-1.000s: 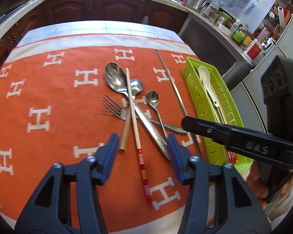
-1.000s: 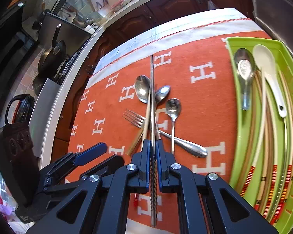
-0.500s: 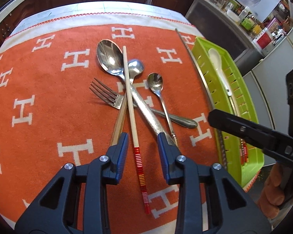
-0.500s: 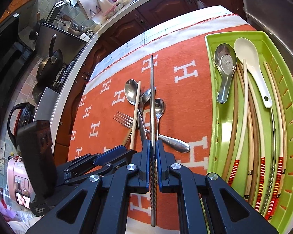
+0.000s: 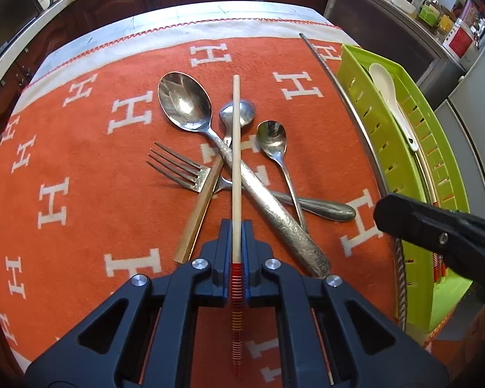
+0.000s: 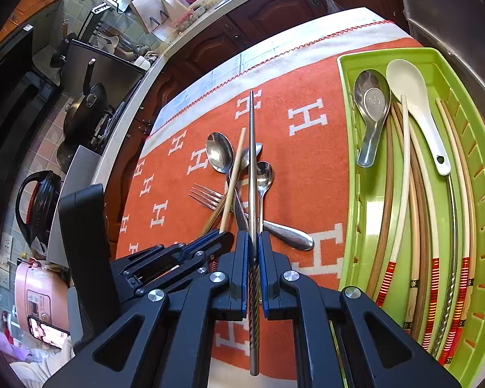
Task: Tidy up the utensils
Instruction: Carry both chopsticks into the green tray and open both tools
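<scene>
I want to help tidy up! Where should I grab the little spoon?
Take the little spoon by its thin handle just below the bowl, from straight above. That part lies bare on the cloth; farther down it crosses the fork.

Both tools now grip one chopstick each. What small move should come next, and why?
Probably lift the left tool straight up: it is shut on the wooden chopstick, which lies across the spoons. The right tool holds the metal chopstick beside the green tray.
</scene>
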Demonstrator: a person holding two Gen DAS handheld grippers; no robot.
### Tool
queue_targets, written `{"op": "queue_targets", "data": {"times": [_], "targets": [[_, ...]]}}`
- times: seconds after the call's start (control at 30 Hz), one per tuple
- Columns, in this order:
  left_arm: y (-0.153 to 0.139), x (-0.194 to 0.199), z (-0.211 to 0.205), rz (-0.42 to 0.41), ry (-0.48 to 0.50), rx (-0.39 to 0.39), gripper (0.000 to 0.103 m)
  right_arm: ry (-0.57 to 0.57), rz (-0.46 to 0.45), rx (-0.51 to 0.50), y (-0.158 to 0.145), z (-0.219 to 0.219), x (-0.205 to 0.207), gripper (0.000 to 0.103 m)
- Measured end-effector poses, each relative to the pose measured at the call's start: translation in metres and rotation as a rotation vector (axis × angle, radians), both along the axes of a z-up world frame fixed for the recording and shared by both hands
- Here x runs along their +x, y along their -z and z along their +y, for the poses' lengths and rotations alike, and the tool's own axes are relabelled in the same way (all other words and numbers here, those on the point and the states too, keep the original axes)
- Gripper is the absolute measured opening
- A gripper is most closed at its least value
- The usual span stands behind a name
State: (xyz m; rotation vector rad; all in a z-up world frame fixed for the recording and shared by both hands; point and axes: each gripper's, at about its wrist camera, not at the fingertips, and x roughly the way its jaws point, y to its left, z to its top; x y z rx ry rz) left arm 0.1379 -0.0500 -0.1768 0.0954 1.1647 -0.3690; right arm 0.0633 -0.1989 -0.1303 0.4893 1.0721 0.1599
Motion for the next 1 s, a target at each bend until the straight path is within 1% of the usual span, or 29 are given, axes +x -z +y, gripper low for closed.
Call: {"op": "queue_targets", "data": {"times": [0.13,0.23,0.3,0.37,0.5,0.6,0.7,0.8,0.9,1.0], "targets": [[-0.012,-0.003,0.004,0.007,-0.014,-0.034,0.003,0.004,-0.012,0.001,-0.005,-0.002,-0.006,0.006],[-0.031,-0.006,0.008,-0.001,-0.020,-0.079,0.003,0.011,-0.029,0.002,-0.013,-0.005,-0.012,0.006],[-0.050,-0.007,0.007,-0.006,-0.011,-0.127,0.003,0.024,-0.044,0.001,-0.021,-0.011,-0.019,0.006],[-0.067,-0.011,0.004,-0.018,0.005,-0.152,0.003,0.040,-0.056,0.001,-0.028,-0.017,-0.025,0.006],[-0.099,-0.016,-0.018,-0.044,0.070,-0.213,0.003,0.096,-0.082,-0.012,-0.046,-0.040,-0.041,0.006],[-0.113,-0.019,-0.044,-0.049,0.121,-0.230,0.003,0.150,-0.099,-0.046,-0.060,-0.061,-0.054,0.006],[-0.116,-0.019,-0.074,-0.026,0.160,-0.239,0.003,0.198,-0.097,-0.079,-0.067,-0.080,-0.064,0.006],[-0.111,-0.019,-0.101,0.004,0.188,-0.241,0.003,0.240,-0.058,-0.125,-0.067,-0.100,-0.070,0.006],[-0.099,-0.022,-0.124,0.039,0.198,-0.234,0.003,0.270,-0.012,-0.143,-0.059,-0.117,-0.076,0.006],[-0.085,-0.021,-0.140,0.072,0.199,-0.225,0.003,0.274,0.016,-0.159,-0.052,-0.130,-0.080,0.006]]}}
